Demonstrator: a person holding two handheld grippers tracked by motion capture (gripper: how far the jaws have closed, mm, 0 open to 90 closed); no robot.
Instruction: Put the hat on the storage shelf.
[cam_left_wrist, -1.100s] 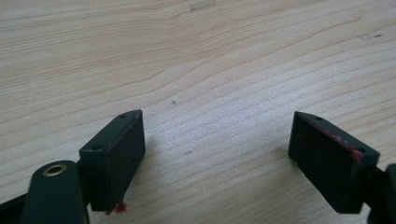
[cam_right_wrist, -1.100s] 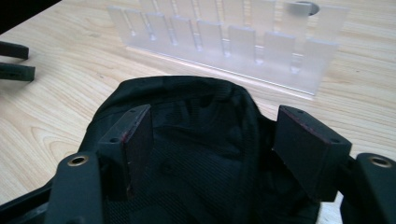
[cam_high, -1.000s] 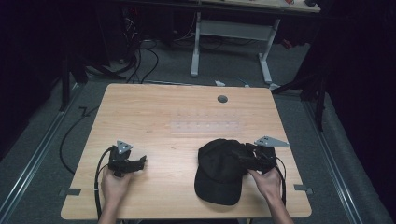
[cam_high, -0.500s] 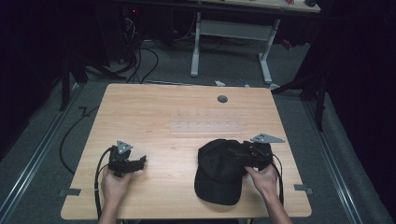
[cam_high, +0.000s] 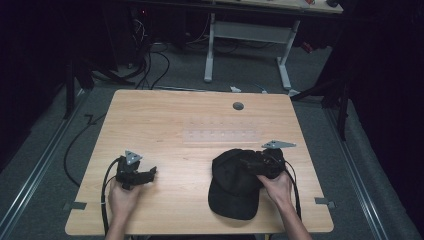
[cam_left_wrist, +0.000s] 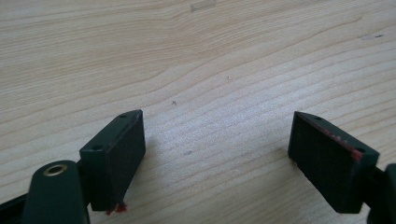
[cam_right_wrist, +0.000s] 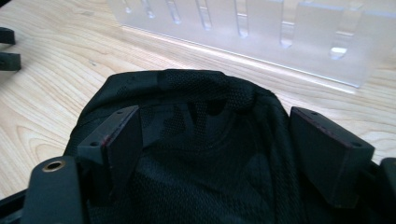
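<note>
A black cap (cam_high: 234, 187) lies at the table's front right, brim toward the front edge. My right gripper (cam_high: 250, 163) reaches in over its crown from the right. In the right gripper view the gripper (cam_right_wrist: 215, 133) stands open, with the mesh crown of the cap (cam_right_wrist: 205, 158) between and under the jaws; the pads do not press on it. Its jaws have just been opening. My left gripper (cam_high: 149, 173) rests at the front left, and in the left gripper view it (cam_left_wrist: 215, 137) is open over bare wood.
A clear plastic rack (cam_high: 222, 131) lies flat mid-table behind the cap, close ahead in the right gripper view (cam_right_wrist: 261, 32). A round grommet (cam_high: 238, 106) sits near the wooden table's (cam_high: 165, 120) far edge. Cables trail from both grippers off the front edge.
My right gripper has slid left onto the cap's crown, and its jaws stand wider apart. The left gripper has stayed put.
</note>
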